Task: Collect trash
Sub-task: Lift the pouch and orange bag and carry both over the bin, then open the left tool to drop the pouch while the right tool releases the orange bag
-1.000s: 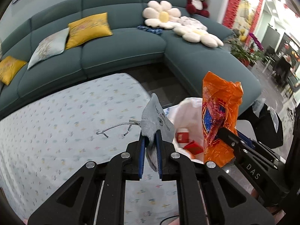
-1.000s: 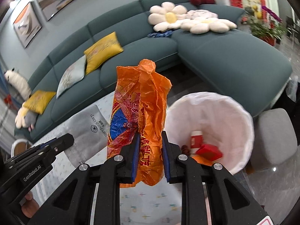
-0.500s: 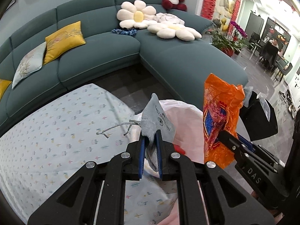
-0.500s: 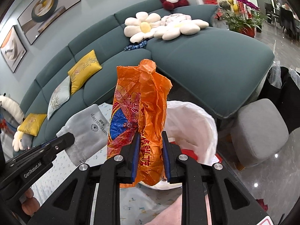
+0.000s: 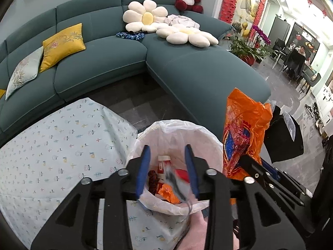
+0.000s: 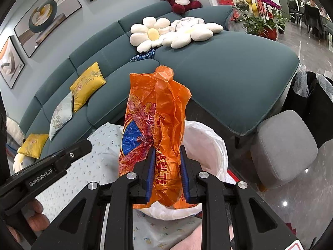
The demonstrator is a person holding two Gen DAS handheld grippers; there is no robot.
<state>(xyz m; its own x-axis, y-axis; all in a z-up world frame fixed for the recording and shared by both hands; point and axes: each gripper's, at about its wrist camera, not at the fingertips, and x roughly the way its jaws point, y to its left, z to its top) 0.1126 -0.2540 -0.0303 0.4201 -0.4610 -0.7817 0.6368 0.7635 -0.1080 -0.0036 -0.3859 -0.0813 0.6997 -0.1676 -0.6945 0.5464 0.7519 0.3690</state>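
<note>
My left gripper (image 5: 167, 170) is open right above the white-lined trash bin (image 5: 199, 131). The grey drawstring pouch (image 5: 177, 184) is a blur between the jaws, falling into the bin. The bin holds a red and white tube (image 5: 162, 163), a dark scrunchie and orange scraps. My right gripper (image 6: 167, 174) is shut on an orange plastic bag (image 6: 154, 120) with a blue and red print, held upright over the bin's near rim (image 6: 216, 139). The bag also shows in the left wrist view (image 5: 241, 133), to the right of the bin.
The table with a flower-print cloth (image 5: 52, 150) lies left of the bin. A teal corner sofa (image 5: 197, 73) with cushions stands behind. A grey stool (image 6: 285, 145) and a black bag (image 5: 285, 139) stand to the right on the glossy floor.
My left gripper moved over the bin, opened and let the grey pouch go; it is dropping in. My right gripper still holds the orange bag and has come closer to the bin.
</note>
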